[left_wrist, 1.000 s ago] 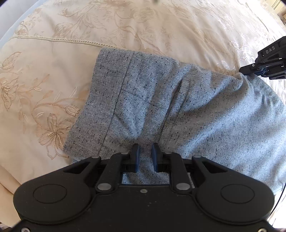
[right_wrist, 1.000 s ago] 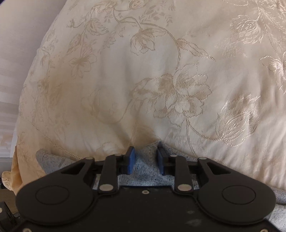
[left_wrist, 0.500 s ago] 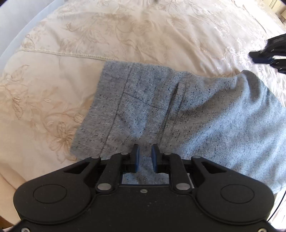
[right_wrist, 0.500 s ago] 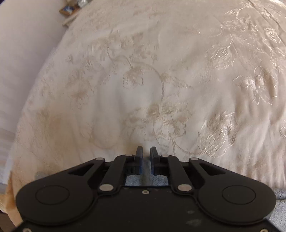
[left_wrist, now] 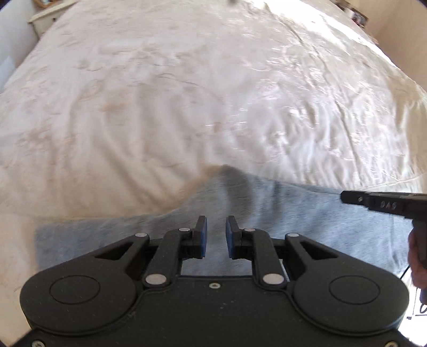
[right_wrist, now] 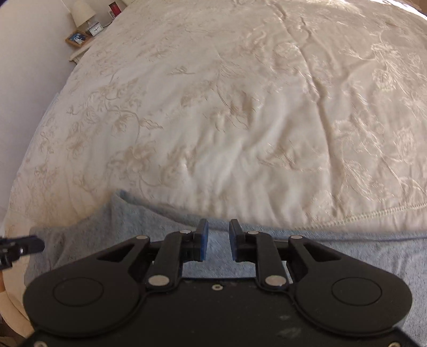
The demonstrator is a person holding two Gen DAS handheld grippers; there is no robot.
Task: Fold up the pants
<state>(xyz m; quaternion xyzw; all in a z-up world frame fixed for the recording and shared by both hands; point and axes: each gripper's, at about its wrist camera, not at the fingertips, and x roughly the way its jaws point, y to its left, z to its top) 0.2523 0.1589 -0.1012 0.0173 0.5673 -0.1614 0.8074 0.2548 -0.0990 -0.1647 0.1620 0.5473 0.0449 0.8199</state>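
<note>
While both tools hang over the near edge of the bed, the scene reads, left to right:

Left tool [left_wrist: 216, 235]: released; its blue-padded fingers [left_wrist: 202, 237] stand apart with grey cloth showing in the gap between them, and nothing is pinched. It sits at 6 o'clock in its own view, above the pants.

Pants [left_wrist: 293, 213]: grey speckled fabric lying on the bed along the near edge, spread from about 8 o'clock to 3 o'clock in the left view. A raised fold peaks at roughly 12 o'clock from the left tool's tips, with a dark shadow down its side. In the right view the pants [right_wrist: 138, 216] run across the bottom from 8 o'clock to 4 o'clock, a rounded corner lifted at about 10 o'clock of that tool.

Right tool [right_wrist: 216, 237]: released as well; its fingers [right_wrist: 236, 240] are parted over the cloth and grip nothing. From the left view its black body [left_wrist: 384, 202] comes in at 3 o'clock, level above the pants.

Bed cover [right_wrist: 240, 106]: cream, with a woven flower pattern, wrinkled, filling everything beyond the pants.

Nightstand [right_wrist: 80, 40]: at 11 o'clock in the right view, carrying a lamp [right_wrist: 81, 12], a small clock and a framed picture.
</note>
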